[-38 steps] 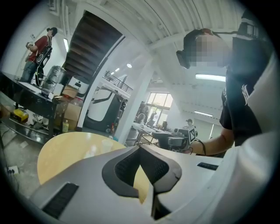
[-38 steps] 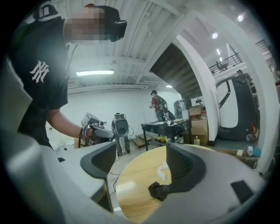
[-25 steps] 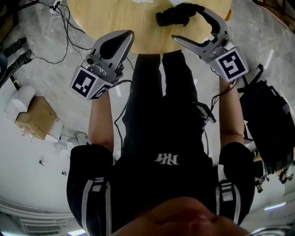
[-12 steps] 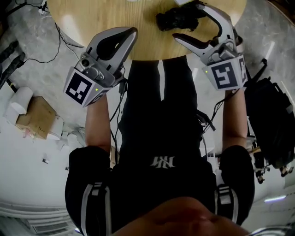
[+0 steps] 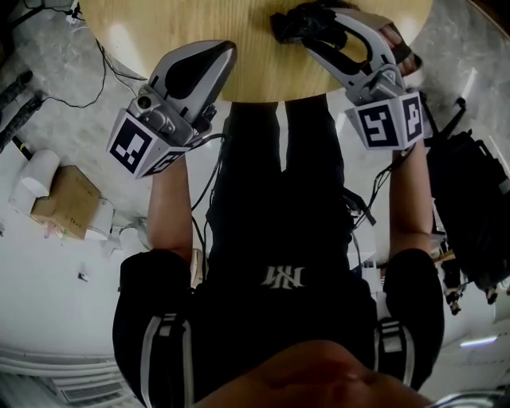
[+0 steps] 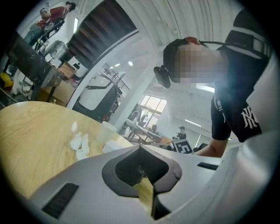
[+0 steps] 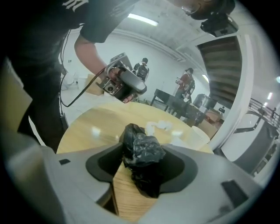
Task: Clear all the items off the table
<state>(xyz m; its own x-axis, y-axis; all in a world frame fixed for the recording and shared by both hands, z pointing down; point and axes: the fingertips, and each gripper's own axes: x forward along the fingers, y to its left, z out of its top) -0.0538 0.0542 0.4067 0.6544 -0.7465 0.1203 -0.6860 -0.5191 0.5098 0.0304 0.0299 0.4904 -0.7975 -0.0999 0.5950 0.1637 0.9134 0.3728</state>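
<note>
A crumpled black plastic bag lies at the near edge of the round wooden table. My right gripper reaches over that edge. Its jaws are closing, with the bag between them and touching both inner faces. My left gripper is shut and holds nothing. It hovers over the table's near left edge and also shows in the right gripper view, left gripper. Farther across the table lie white tissue wads and a paper cup.
A cardboard box and loose cables lie on the floor to the left of the person. A black bag stands on the floor at the right. People and equipment are far off in the room.
My right gripper has moved forward over the black bag and its jaws have narrowed round it. The left gripper has shifted only slightly.
</note>
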